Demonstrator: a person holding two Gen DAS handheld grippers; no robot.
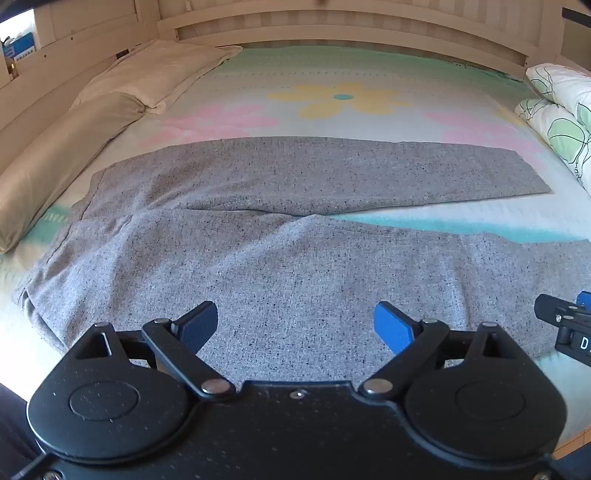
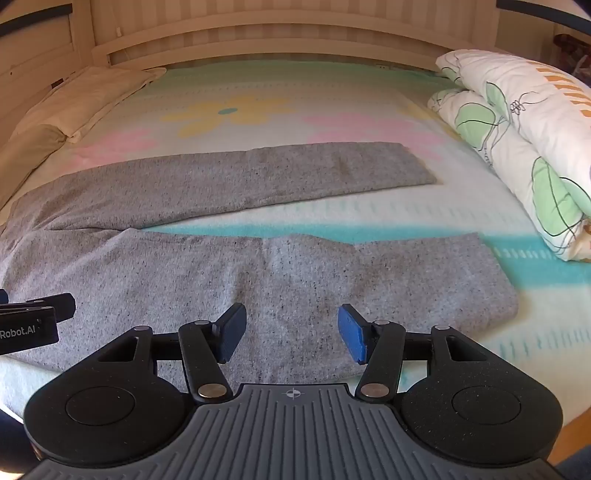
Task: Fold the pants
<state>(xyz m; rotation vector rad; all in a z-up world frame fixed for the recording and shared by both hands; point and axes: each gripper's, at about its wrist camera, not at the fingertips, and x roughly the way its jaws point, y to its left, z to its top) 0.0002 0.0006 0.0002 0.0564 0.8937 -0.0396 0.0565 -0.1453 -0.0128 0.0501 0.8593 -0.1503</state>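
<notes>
Grey speckled pants (image 1: 280, 236) lie spread flat on the bed, waistband at the left, both legs running to the right with a narrow gap of sheet between them. In the right wrist view the pants (image 2: 295, 280) show both leg ends, the far one and the near one. My left gripper (image 1: 295, 325) hovers open over the near leg, close to the front edge, nothing between its blue pads. My right gripper (image 2: 291, 332) is open too, above the near leg further right. Each gripper shows at the edge of the other's view.
The bed sheet (image 1: 332, 96) has a flower print. Beige pillows (image 1: 92, 122) lie along the left side. A rolled leaf-print duvet (image 2: 517, 147) sits at the right. A wooden headboard (image 1: 332, 26) runs behind the bed.
</notes>
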